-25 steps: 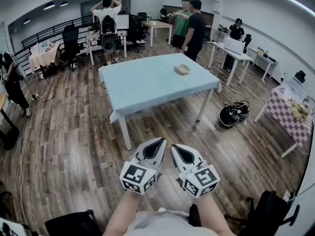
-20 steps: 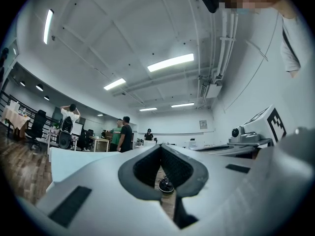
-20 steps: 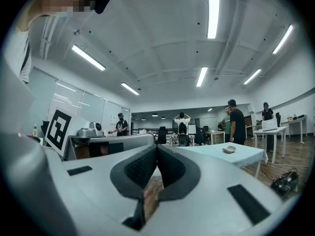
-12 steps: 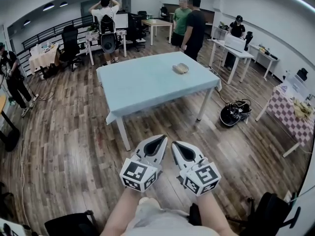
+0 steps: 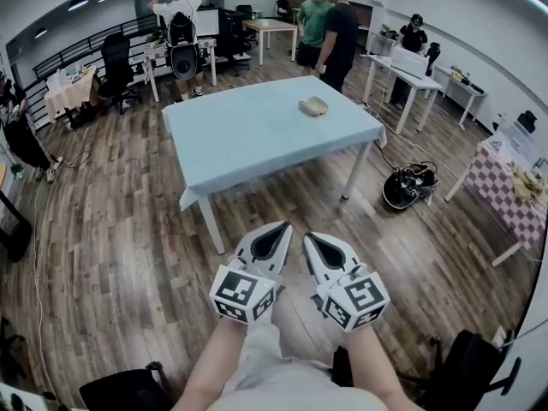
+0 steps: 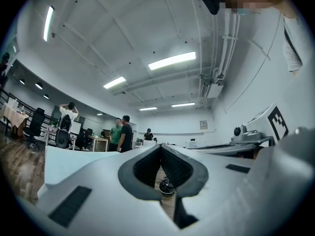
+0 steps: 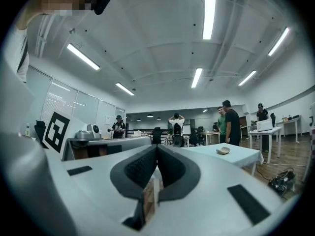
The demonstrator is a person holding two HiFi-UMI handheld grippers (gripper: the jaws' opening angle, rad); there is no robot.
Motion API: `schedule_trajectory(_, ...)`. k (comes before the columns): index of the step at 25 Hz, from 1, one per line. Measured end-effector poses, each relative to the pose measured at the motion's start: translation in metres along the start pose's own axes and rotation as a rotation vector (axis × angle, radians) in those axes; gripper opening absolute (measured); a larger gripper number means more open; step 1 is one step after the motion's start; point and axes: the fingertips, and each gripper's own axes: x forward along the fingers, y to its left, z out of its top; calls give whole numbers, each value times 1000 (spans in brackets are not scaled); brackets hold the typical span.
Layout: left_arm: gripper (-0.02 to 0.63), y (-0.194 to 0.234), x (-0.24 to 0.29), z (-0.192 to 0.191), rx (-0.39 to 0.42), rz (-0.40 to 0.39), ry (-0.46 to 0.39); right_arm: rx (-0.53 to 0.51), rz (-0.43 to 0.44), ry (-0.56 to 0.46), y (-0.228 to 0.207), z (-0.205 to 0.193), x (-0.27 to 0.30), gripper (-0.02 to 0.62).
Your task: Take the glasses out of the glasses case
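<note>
The beige glasses case lies closed on the far right part of the table with the light blue cloth. It also shows small in the right gripper view, as the glasses case on the table. My left gripper and right gripper are held side by side over the wooden floor, well short of the table's near edge. Both point level toward the table. Each is shut with nothing between its pads, as the left gripper and right gripper show in their own views.
Two people stand just beyond the table, another person at desks at the back left. A black bag lies on the floor right of the table. A checkered table stands at the right, a dark chair behind me.
Both grippers have moved forward together toward the table, which now looks a little nearer. Their jaws stayed shut.
</note>
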Motion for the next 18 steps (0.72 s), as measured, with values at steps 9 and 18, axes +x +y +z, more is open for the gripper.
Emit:
schedule_trajectory(9, 9, 31, 41, -9, -9, -24, 10, 13, -19, 16, -32, -9, 36, 8)
schedule_trajectory(18, 9, 75, 96, -17, -27, -31, 7, 3, -22, 30, -79, -12, 88, 8)
